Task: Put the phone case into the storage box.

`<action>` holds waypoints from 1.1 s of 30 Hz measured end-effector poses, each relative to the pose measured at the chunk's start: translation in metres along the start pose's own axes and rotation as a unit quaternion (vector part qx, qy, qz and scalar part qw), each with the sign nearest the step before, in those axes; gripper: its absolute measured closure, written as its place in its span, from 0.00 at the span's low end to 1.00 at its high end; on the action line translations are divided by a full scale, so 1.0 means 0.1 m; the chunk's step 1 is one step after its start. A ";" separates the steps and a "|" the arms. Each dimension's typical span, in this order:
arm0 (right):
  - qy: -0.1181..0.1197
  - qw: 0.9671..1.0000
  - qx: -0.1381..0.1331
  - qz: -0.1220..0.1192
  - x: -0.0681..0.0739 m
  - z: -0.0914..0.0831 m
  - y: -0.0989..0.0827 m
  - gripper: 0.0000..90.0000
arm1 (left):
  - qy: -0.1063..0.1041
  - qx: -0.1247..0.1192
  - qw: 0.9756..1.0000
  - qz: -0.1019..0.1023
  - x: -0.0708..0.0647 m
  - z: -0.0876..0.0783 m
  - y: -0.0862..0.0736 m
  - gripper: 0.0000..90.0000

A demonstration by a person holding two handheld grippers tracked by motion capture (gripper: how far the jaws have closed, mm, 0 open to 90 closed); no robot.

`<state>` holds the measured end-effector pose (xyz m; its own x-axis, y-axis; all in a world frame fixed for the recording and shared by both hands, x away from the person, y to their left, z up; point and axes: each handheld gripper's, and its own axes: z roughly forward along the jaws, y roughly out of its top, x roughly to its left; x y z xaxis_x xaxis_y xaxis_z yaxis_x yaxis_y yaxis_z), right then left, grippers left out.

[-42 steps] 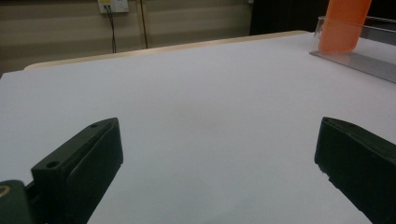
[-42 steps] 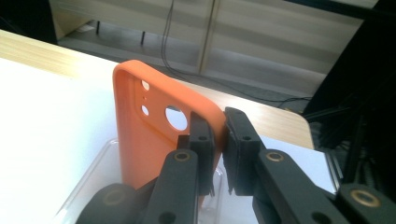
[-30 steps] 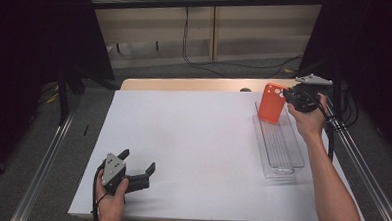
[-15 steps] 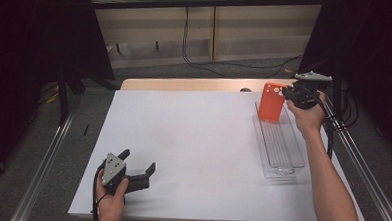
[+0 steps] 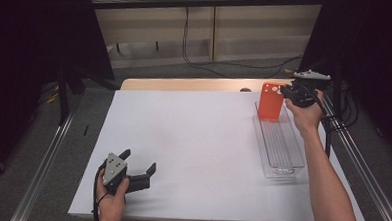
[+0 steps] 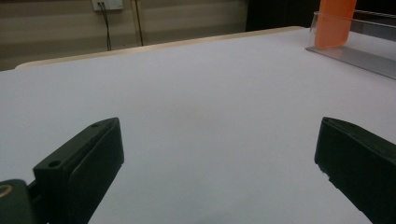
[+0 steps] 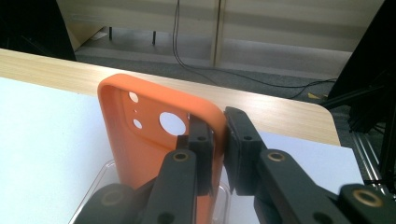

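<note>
An orange phone case (image 5: 270, 101) stands upright over the far end of a clear plastic tray (image 5: 282, 154). My right gripper (image 5: 286, 92) is shut on the case's right edge. In the right gripper view the two jaws pinch the case's rim (image 7: 149, 140), and the right gripper (image 7: 217, 135) has the camera holes just to its left. My left gripper (image 5: 140, 160) rests near the front left of the white table sheet (image 5: 197, 140), open and holding nothing. In the left gripper view the left gripper (image 6: 219, 154) has only bare sheet between its jaws, with the case (image 6: 332, 23) and tray (image 6: 359, 56) far off.
The long tray lies along the right side of the sheet. A bare wooden strip of table (image 5: 185, 84) runs behind the sheet. Metal rails (image 5: 46, 159) flank the table on both sides, and cables hang at the back wall (image 5: 186, 25).
The right gripper with the case has shifted only slightly. The left gripper has kept still.
</note>
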<state>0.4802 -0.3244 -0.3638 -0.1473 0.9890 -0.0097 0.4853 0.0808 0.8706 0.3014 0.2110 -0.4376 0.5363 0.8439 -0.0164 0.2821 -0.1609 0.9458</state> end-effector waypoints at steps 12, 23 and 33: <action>0.007 1.000 0.000 0.007 0.03 0.08 0.04 0.90 | 0.001 0.000 1.000 0.003 0.01 -0.01 0.00 0.01; 0.005 1.000 0.010 0.010 0.01 0.12 0.03 0.89 | 0.000 0.000 1.000 0.001 0.01 -0.02 0.00 0.01; -0.003 1.000 0.012 0.026 -0.02 0.13 0.02 0.89 | 0.001 -0.001 1.000 -0.001 0.02 -0.02 0.00 0.01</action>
<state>0.4923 -0.3252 -0.3686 -0.1159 0.9928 0.0314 0.5131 0.0328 0.8577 0.3010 0.2131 -0.4371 0.5340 0.8453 -0.0172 0.2807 -0.1582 0.9467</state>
